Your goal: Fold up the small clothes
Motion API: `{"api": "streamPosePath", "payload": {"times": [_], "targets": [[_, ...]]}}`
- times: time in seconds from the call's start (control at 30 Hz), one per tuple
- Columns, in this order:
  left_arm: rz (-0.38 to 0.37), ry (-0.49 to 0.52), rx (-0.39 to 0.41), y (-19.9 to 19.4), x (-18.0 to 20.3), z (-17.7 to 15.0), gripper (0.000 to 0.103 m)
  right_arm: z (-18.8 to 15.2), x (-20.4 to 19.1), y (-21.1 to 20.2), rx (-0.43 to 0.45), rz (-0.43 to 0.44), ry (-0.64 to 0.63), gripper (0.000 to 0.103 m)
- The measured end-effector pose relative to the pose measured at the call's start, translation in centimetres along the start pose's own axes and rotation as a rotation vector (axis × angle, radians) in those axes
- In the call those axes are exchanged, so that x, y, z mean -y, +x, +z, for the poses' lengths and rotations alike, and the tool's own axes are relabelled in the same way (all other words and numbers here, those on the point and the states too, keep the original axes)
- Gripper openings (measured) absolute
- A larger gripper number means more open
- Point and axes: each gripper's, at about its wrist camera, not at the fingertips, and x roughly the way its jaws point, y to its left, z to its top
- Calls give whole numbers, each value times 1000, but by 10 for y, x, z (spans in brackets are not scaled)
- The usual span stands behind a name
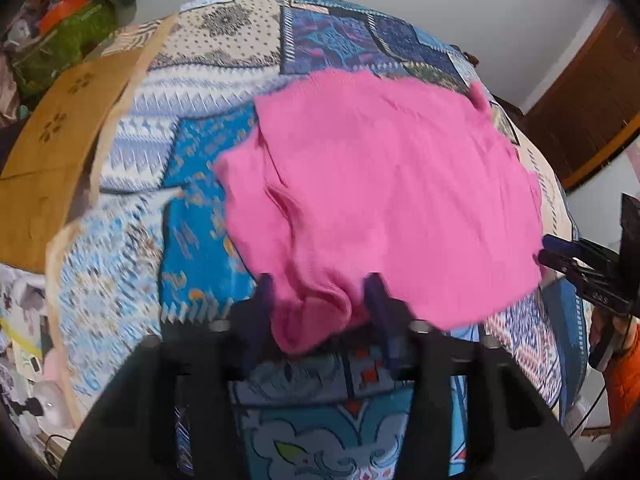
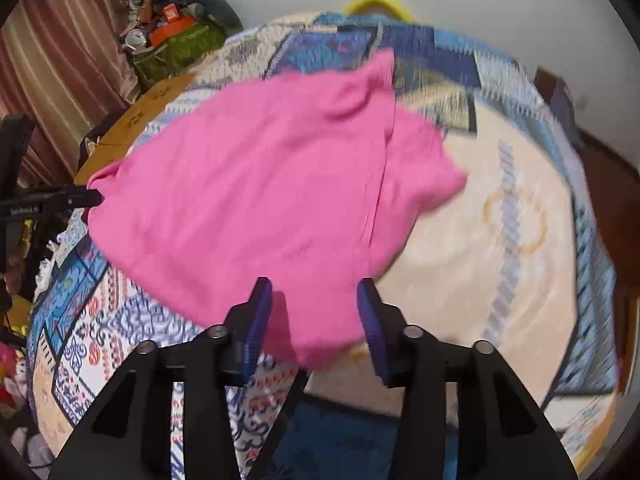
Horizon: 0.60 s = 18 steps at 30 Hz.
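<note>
Take the pink garment as your landmark: it lies spread over the patterned bedspread, its near edge hanging toward you.

Far to the left of the garment, beyond the bedspread's edge, a heap of clutter is piled against the wall next to a striped curtain. Closer in, a tan cardboard sheet lies on the bedspread, just off the garment's left side.

Your left gripper sits at the garment's near-left corner. Its jaws stand apart, with a bunched fold of the pink cloth between the two blue fingers; whether they press that fold you cannot tell from your own camera. From the right wrist view the same gripper appears side-on with its tips drawn together at the garment's left corner, where the fabric gathers to a point.

Your right gripper is at the garment's near-right edge, jaws wide, and a flap of the cloth drops between the blue pads without being pinched.

Behind the garment, at the far end of the bedspread, a yellow object peeks above the edge. A brown wooden door stands off the garment's right side.
</note>
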Motion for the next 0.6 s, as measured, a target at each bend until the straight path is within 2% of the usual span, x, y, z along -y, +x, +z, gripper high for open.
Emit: {"api": "streamPosePath", "payload": {"times": [0.1, 0.17, 0.2, 0.23, 0.43, 0.6], "targets": [[-20, -2, 26, -3, 2, -8, 12, -5, 1, 9, -13, 12, 36, 25], [-28, -1, 60, -11, 3, -14, 7, -6, 1, 10, -3, 18, 54, 16], [-30, 1, 78, -17, 3, -16, 5, -6, 1, 9, 7, 22, 63, 9], [-33, 5, 95, -24, 2, -18, 5, -6, 0, 6, 13, 25, 72, 7], [-39, 10, 131, -54, -7, -31, 3, -11, -3, -23, 84, 57, 77, 4], [-3, -7, 97, -56, -14, -47, 1, -24, -10, -43, 104, 54, 44, 4]]}}
